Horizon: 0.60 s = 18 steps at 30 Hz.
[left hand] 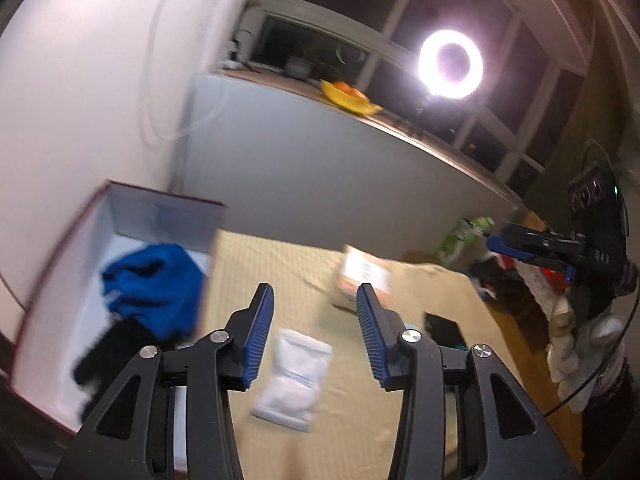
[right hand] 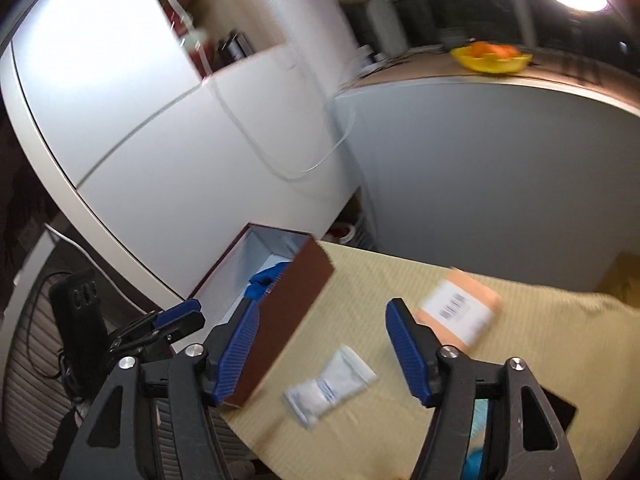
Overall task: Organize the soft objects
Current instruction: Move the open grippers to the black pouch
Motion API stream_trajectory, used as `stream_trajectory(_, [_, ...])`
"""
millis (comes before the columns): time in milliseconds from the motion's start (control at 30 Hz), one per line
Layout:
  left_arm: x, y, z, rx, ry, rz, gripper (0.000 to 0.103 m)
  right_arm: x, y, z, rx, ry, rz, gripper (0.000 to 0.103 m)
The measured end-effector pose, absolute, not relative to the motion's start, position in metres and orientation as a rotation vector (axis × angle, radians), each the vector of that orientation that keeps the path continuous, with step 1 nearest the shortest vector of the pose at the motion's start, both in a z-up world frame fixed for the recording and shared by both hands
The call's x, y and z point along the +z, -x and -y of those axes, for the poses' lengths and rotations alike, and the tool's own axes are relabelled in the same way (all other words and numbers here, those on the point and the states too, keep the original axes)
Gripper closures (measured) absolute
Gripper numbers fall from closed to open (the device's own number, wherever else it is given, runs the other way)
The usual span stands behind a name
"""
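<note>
A dark red box with a white inside (left hand: pixel 120 216) (right hand: pixel 296 300) stands at the table's left edge. A blue cloth (left hand: pixel 156 284) (right hand: pixel 266 278) and a black cloth (left hand: pixel 108 348) lie in it. A white soft pouch (left hand: pixel 294 376) (right hand: pixel 330 386) lies on the beige tablecloth (left hand: pixel 280 264) (right hand: pixel 520 340). My left gripper (left hand: pixel 314 300) hangs open above the pouch, nothing between its fingers. My right gripper (right hand: pixel 322 312) is open too, empty, over the cloth between box and pouch. The right gripper (left hand: pixel 528 252) shows at the right of the left wrist view in a gloved hand (left hand: pixel 572 344); the left gripper (right hand: pixel 176 320) appears at lower left of the right wrist view.
An orange parcel with a white label (left hand: pixel 364 272) (right hand: pixel 460 308) lies further back on the cloth. A black flat item (left hand: pixel 442 328) (right hand: pixel 560 408) lies at the right. A yellow bowl of oranges (left hand: pixel 350 96) (right hand: pixel 492 58) sits on the sill beside a bright ring light (left hand: pixel 450 64).
</note>
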<state>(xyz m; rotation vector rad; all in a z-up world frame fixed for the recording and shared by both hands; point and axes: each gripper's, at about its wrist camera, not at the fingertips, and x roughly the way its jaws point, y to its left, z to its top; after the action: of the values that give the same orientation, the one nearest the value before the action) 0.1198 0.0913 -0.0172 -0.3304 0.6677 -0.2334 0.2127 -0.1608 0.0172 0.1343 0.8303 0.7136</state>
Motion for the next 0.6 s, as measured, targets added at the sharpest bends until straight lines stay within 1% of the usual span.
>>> stream_trajectory(33, [-0.02, -0.119, -0.084, -0.25, 0.331, -0.674, 0.056, 0.016, -0.205, 0.177, 0.698, -0.143, -0.815, 0.027])
stream_trajectory(167, [-0.031, -0.124, -0.048, -0.316, 0.296, -0.713, 0.056, 0.006, -0.178, 0.237, 0.603, -0.156, -0.785, 0.027])
stream_trajectory(400, [-0.045, -0.143, 0.004, -0.413, 0.255, -0.777, 0.056, -0.047, -0.162, 0.326, 0.451, -0.288, -0.867, 0.027])
stream_trajectory(600, [-0.056, -0.162, 0.052, -0.496, 0.217, -0.851, 0.056, -0.092, -0.166, 0.366, 0.395, -0.38, -0.957, 0.027])
